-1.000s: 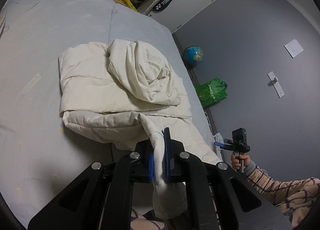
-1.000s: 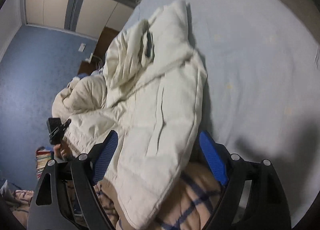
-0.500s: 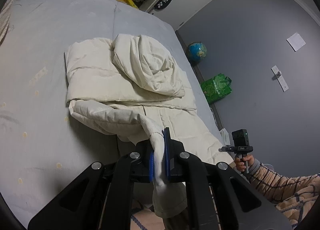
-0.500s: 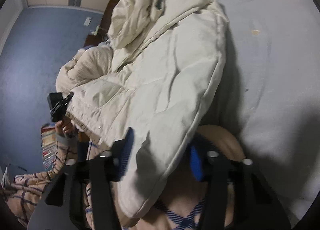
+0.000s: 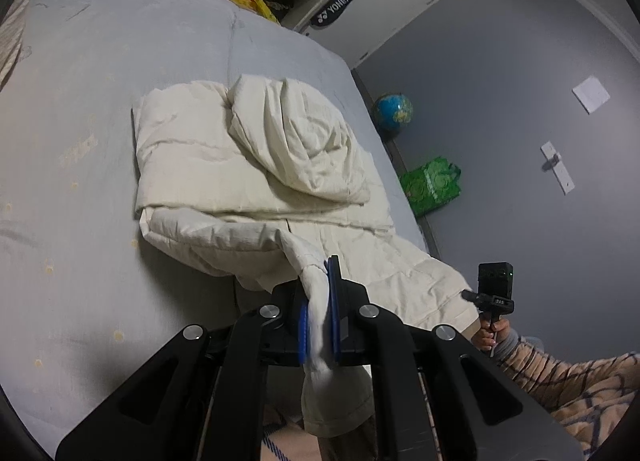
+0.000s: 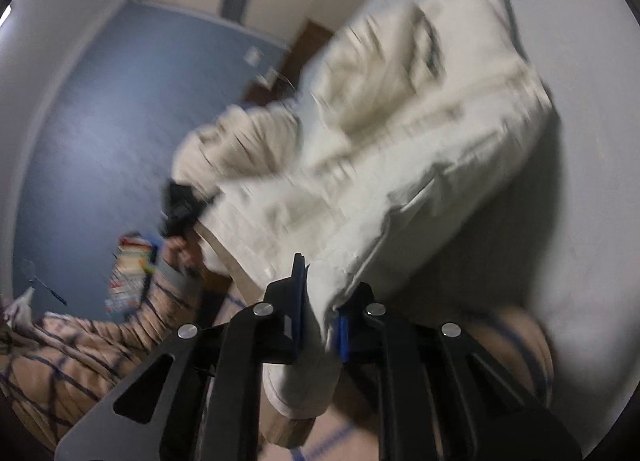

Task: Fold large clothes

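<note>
On the grey-sheeted bed (image 5: 100, 61), centre of the left wrist view: one cream padded coat (image 5: 248, 165), lying partly folded, with a bunched hood or upper section heaped on its top half and the lower panel running toward 4 o'clock to the mattress edge. Left tongs (image 5: 320, 301), at 6 o'clock of that view: blue pads closed tight on a sleeve end of the coat, the cuff hanging below the pads. Right tongs (image 6: 320, 301), at 6 o'clock of the right wrist view: clamped on a corner of the same coat (image 6: 380, 165), fabric passing between the pads and drooping beneath; this view is motion-blurred, so seams and details are unclear. The right tongs appear again in the left wrist view at 4 o'clock, at the coat's lower edge, held by a hand in a plaid sleeve (image 5: 568, 385). Background items, left wrist view: globe (image 5: 392, 111) at 2 o'clock, green bag (image 5: 432, 185) at 3 o'clock, both on the floor beside the bed; racket case (image 5: 340, 9) at 12 o'clock against the wardrobe.
</note>
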A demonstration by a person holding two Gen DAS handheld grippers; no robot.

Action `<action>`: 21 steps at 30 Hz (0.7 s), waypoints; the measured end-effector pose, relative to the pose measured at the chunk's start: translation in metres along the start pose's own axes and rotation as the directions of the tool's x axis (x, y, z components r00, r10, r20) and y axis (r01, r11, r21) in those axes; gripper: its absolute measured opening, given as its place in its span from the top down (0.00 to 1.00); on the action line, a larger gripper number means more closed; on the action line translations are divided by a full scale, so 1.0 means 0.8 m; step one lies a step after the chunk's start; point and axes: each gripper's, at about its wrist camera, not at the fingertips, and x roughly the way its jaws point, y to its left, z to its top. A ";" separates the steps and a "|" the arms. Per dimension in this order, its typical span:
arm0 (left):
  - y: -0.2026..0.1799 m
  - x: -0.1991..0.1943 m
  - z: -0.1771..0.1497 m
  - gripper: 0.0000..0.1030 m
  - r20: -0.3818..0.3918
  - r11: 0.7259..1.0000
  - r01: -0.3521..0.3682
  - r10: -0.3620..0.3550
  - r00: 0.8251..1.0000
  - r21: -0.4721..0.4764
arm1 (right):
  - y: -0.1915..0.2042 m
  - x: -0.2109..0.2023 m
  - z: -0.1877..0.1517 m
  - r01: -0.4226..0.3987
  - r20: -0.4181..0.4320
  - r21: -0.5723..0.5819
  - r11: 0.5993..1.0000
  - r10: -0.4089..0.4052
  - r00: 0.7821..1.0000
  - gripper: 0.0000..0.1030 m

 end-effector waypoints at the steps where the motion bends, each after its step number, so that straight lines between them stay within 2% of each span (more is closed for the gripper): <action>1: 0.002 -0.001 0.004 0.92 0.008 1.000 0.003 -0.003 1.000 -0.006 | 0.003 -0.002 0.009 -0.021 0.027 -0.008 1.000 0.021 0.999 0.90; 3: 0.007 -0.004 0.017 0.92 0.028 1.000 0.007 -0.006 1.000 -0.020 | 0.011 -0.003 0.030 -0.054 0.084 -0.025 0.998 0.056 0.995 0.90; 6: 0.017 -0.009 0.041 0.92 0.063 0.999 0.014 -0.011 0.998 -0.045 | 0.012 -0.008 0.068 -0.117 0.193 -0.030 0.993 0.121 0.974 0.90; 10: 0.032 -0.012 0.077 0.92 0.111 0.995 0.044 -0.034 0.993 -0.086 | -0.007 -0.010 0.127 -0.201 0.342 -0.005 0.980 0.191 0.920 0.90; 16: 0.056 0.005 0.137 0.92 0.142 0.990 0.051 -0.032 0.989 -0.129 | -0.056 0.006 0.208 -0.234 0.479 0.082 0.969 0.167 0.861 0.91; 21: 0.078 0.031 0.190 0.92 0.146 0.984 0.048 -0.023 0.989 -0.170 | -0.088 0.027 0.261 -0.224 0.519 0.151 0.963 0.115 0.847 0.91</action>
